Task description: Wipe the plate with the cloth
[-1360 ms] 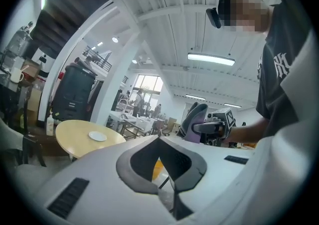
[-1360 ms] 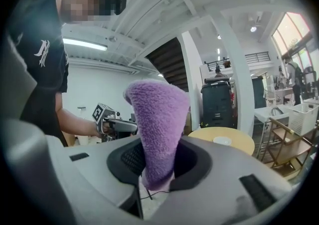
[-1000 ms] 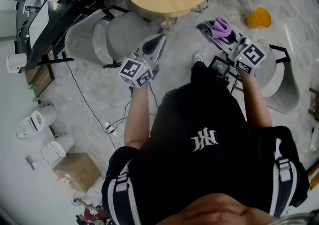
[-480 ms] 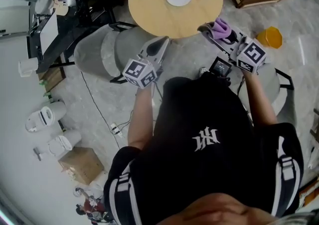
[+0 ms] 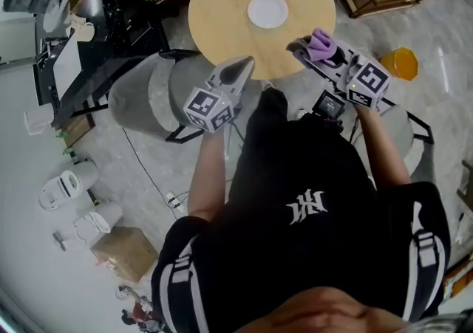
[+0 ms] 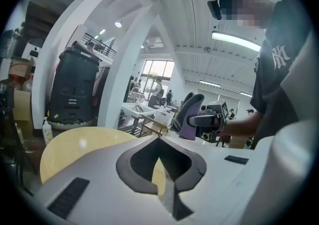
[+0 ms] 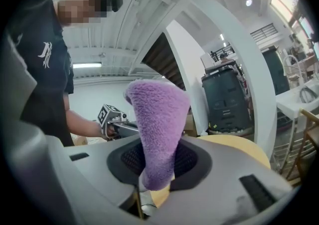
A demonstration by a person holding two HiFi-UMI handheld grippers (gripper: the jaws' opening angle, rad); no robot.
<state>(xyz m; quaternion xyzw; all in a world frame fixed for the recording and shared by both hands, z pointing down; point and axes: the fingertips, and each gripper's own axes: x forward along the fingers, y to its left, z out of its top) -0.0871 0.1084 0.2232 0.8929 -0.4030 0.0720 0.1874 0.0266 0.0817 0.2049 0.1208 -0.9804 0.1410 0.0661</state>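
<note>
Item: a white round ceramic plate (image 5: 267, 10), lying near the centre of a round light-wood table (image 5: 214, 25) and being seen at twelve o'clock from the person in the head view; nothing is touching it. Item: a fluffy purple cloth (image 5: 322, 42), being clenched between the jaws of the right gripper (image 5: 301, 48), its free end standing up above the pads in the right gripper view; cloth and gripper are being held over the table's rim at about four o'clock from the plate, apart from it. Item: the left gripper (image 5: 246, 63), being held with its jaws pressed together and nothing between them, its tip lying at the table's near edge at about seven o'clock from the plate. Also being shown: grey shell chairs (image 5: 148, 88) at nine o'clock from the left gripper, an orange container (image 5: 403, 63) on the floor at three o'clock from the right gripper, and a cardboard box (image 5: 127, 250) at seven o'clock.
</note>
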